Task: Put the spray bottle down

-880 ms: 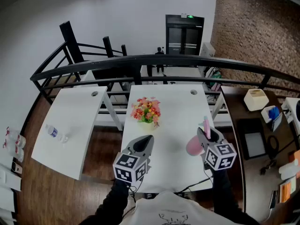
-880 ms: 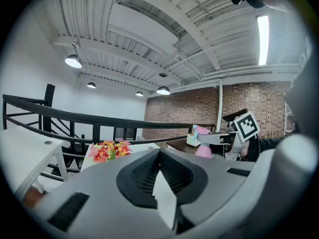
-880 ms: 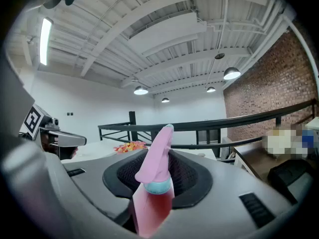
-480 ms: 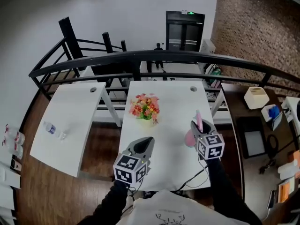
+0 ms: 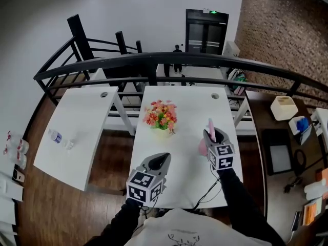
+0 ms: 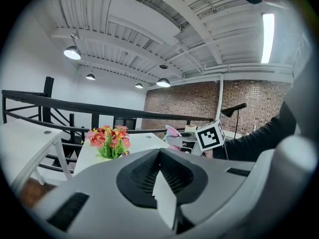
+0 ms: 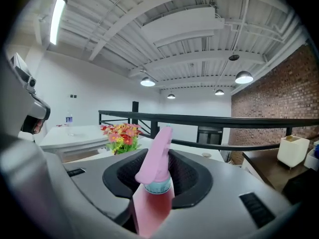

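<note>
We see the pink spray bottle (image 7: pixel 152 193) upright between the jaws of the right gripper (image 5: pixel 213 136), with its nozzle head rising above them. It hangs over the right part of the white table (image 5: pixel 179 137), near the right edge. We cannot tell whether its base touches the top. A bunch of red and yellow flowers (image 5: pixel 161 116) stands farther back and to the left on the same table, well apart from the bottle. Beyond the table's far end runs a black railing (image 5: pixel 154 60). To the left, across a gap of wooden floor, is a second white table (image 5: pixel 87 117) with a small water bottle (image 5: pixel 55 136) on it. To the right is a brown desk (image 5: pixel 266 122) with a white box (image 5: pixel 283 108).

The right gripper's jaws stand partway apart, their pads pressed on the bottle's body just below its collar. The left gripper (image 5: pixel 163 159) hovers over the near left part of the table, its jaws drawn together at the tips, with nothing between them.
</note>
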